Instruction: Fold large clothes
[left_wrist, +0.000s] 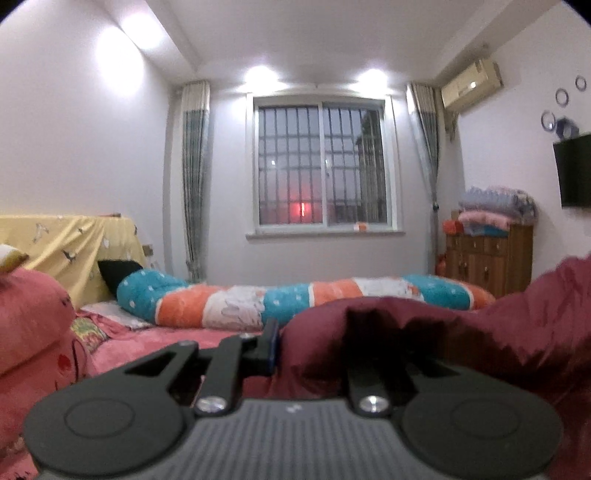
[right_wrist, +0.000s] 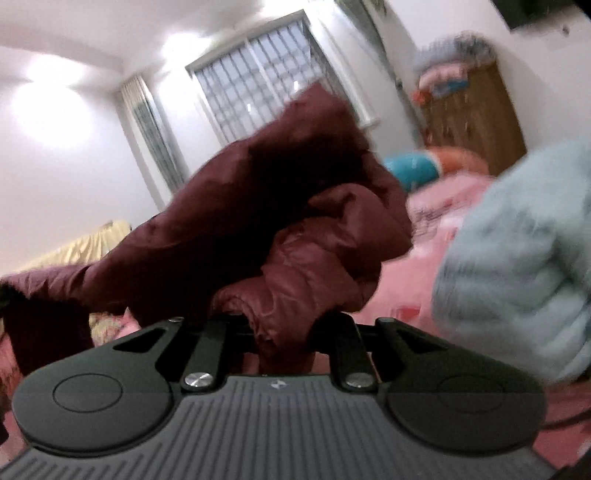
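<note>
Maroon padded jacket (right_wrist: 295, 229) is the garment in hand: bulky, glossy, quilted, lifted off the bed (left_wrist: 177, 343) and hanging in a loose heap between the two grippers, not spread flat. No crease or tidy fold is visible; sleeves and body are bunched together, one end trailing down toward the bed on the left of the right wrist view. Judgement: task at an early stage, jacket picked up or being shaken out, all folds left to do. Bed carries a pink cover, with a long teal, orange and white rolled quilt (left_wrist: 295, 299) lying across its far side, well apart from the jacket. Pale blue fluffy sleeve (right_wrist: 517, 266), apparently the person's arm, fills the right edge of the right wrist view, blurred. Right gripper (right_wrist: 284, 332) is tilted, camera rolled, jaws pinching a puckered wad of the maroon cloth that sticks up between them. Left gripper (left_wrist: 310, 343) is held level and low over the bed, pointing at the window (left_wrist: 321, 162); its left finger (left_wrist: 267, 339) is bare and visible, the other side buried under maroon cloth draped over it, so I cannot tell whether those jaws are pressed on the cloth or standing spread
</note>
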